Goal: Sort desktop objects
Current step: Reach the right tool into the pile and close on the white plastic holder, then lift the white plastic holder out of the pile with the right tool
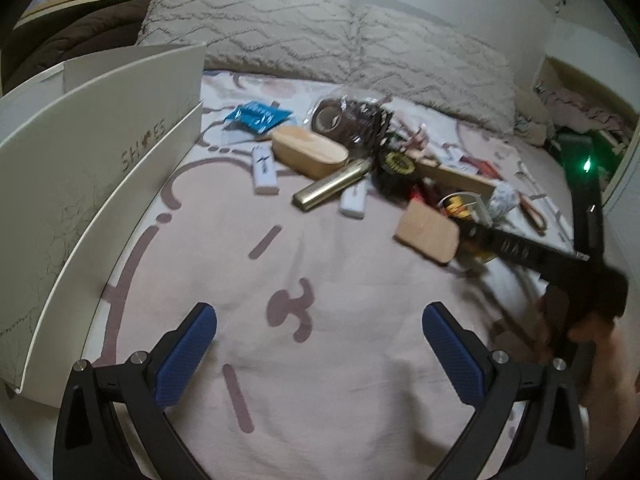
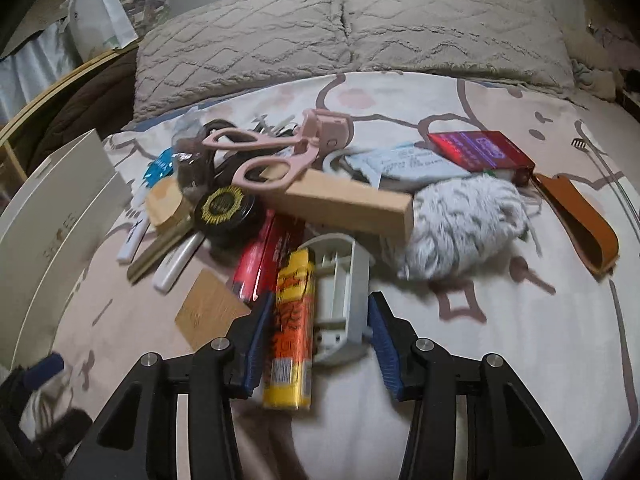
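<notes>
Bed with patterned sheet [image 1: 320, 360] and two textured pillows [image 2: 352, 28] at the back serves as the work surface; white shoebox [image 1: 80, 184] stands open at the left edge, likely the sorting bin. Pile of clutter sits mid-bed, well apart from the box. In the pile: grey furry pouch [image 2: 460, 232] on the right, long wooden block [image 2: 340, 204] lying across the top with a pink eyelash curler [image 2: 276, 156] on it, red box [image 2: 480, 152] behind, tan leather strap [image 2: 580, 220] far right, black round tin [image 2: 224, 210], gold tube [image 1: 332, 190], small wooden card [image 2: 208, 312]. Left gripper [image 1: 320, 348] is spread wide over bare sheet, nothing between the pads. Right gripper [image 2: 320, 328] is partly open, pads straddling both the yellow-orange tube [image 2: 292, 332] and the white plastic holder [image 2: 344, 300]; neither looks pressed yet, so no hold. Risks: closing here would likely pinch two things at once, and the round tube could squirt out sideways. The holder's far end sits near the wooden block and the red tube [image 2: 260, 264] lies right beside, so a lift might drag neighbours or tip the block and curler. Soft bedding gives under a downward push, hurting the grip.
</notes>
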A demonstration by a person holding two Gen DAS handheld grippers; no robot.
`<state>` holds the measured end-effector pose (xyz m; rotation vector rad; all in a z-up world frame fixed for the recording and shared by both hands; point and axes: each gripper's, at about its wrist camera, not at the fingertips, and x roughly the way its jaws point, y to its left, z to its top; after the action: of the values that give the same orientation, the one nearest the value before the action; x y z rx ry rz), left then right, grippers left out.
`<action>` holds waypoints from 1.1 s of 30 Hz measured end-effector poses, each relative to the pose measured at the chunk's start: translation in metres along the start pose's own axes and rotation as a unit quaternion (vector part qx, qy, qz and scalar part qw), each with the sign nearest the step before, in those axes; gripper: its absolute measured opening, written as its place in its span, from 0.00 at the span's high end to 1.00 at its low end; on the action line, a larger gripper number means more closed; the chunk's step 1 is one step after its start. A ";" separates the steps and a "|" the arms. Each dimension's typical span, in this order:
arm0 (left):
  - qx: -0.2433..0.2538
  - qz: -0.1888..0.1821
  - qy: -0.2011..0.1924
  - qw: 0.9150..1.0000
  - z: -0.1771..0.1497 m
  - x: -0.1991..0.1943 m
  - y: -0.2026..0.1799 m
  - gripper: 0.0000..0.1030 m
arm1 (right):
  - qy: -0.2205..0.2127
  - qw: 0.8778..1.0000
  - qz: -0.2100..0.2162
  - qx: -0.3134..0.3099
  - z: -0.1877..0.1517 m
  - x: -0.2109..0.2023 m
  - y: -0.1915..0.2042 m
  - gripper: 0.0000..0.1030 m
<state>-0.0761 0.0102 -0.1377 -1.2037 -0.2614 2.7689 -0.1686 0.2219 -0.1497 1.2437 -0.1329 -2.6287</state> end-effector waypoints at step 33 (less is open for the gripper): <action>-0.018 -0.133 0.001 0.991 -0.002 -0.010 -0.015 0.01 | 0.031 0.987 0.146 -0.059 -0.079 -0.078 0.053 0.73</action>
<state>-0.0672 0.0235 -0.1284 -1.0914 -0.4387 2.5435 -0.0506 0.1910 -0.1319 1.1670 -0.1353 -2.3124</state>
